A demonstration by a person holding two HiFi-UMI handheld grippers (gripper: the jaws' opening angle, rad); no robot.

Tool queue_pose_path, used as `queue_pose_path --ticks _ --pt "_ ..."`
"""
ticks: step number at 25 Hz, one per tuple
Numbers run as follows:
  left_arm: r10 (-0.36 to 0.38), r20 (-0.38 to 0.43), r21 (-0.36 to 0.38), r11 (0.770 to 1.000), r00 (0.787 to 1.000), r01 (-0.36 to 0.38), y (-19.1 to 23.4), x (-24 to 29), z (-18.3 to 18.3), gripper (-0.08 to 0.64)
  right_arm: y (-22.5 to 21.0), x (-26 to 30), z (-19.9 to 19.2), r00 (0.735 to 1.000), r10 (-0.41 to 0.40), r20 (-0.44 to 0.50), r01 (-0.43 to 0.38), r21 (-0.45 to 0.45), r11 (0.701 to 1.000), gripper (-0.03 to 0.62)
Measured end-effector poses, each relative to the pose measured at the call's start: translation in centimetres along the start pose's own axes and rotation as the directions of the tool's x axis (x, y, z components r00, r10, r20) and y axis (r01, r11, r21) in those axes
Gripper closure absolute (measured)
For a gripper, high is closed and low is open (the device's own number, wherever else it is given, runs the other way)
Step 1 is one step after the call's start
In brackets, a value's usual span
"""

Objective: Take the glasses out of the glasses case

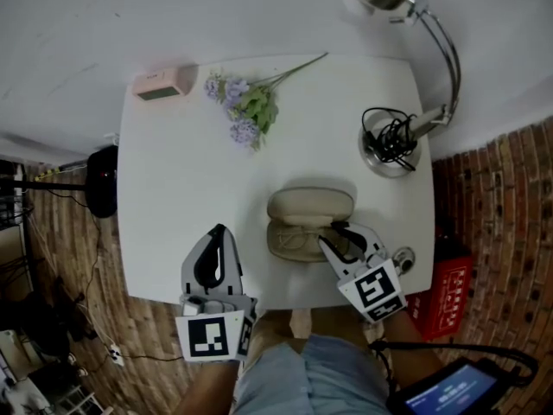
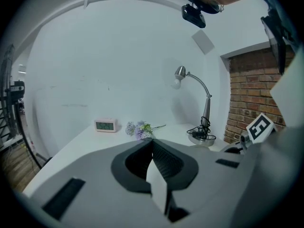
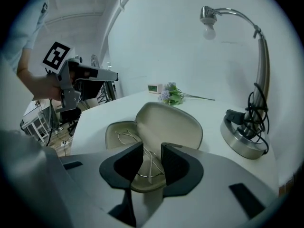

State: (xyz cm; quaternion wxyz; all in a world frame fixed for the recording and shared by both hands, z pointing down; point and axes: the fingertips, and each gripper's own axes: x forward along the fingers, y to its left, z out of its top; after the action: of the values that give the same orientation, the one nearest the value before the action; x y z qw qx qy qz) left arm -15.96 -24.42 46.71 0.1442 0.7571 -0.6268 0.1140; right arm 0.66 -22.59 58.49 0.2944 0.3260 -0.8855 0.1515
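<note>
The beige glasses case (image 1: 309, 207) lies open in the middle of the white table (image 1: 173, 180), its lid raised on the far side. Thin wire glasses (image 1: 296, 239) rest in its lower half. My right gripper (image 1: 332, 231) reaches into the case's right end. In the right gripper view its jaws (image 3: 152, 158) stand apart, with the glasses' thin frame (image 3: 148, 161) in the gap between them and the case (image 3: 168, 120) just beyond. My left gripper (image 1: 218, 232) hovers over the table's front edge, left of the case, shut and empty (image 2: 152, 144).
A desk lamp's round base with a coiled black cord (image 1: 390, 141) stands at the right rear. A small pink clock (image 1: 160, 85) and a sprig of purple flowers (image 1: 246, 106) lie at the back. A red crate (image 1: 445, 284) sits on the floor to the right.
</note>
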Motion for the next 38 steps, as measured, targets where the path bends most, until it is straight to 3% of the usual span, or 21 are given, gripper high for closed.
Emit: queue_pose_path --ticks 11,23,38 --pt "0.001 -0.009 -0.011 1.000 1.000 -0.001 -0.1 0.0 -0.4 0.554 0.7 0.5 -1.9 0.996 0.019 -0.091 -0.027 -0.081 0.996 0.506" --pt "0.014 0.011 -0.003 1.000 1.000 -0.014 0.0 -0.1 0.1 0.554 1.4 0.7 -2.1 0.980 0.048 -0.191 -0.098 -0.260 0.961 0.549" --pt "0.020 0.035 0.006 1.000 0.999 -0.021 -0.3 -0.8 1.3 0.554 1.0 -0.1 -0.6 0.992 0.026 -0.123 -0.057 -0.257 0.965 0.558"
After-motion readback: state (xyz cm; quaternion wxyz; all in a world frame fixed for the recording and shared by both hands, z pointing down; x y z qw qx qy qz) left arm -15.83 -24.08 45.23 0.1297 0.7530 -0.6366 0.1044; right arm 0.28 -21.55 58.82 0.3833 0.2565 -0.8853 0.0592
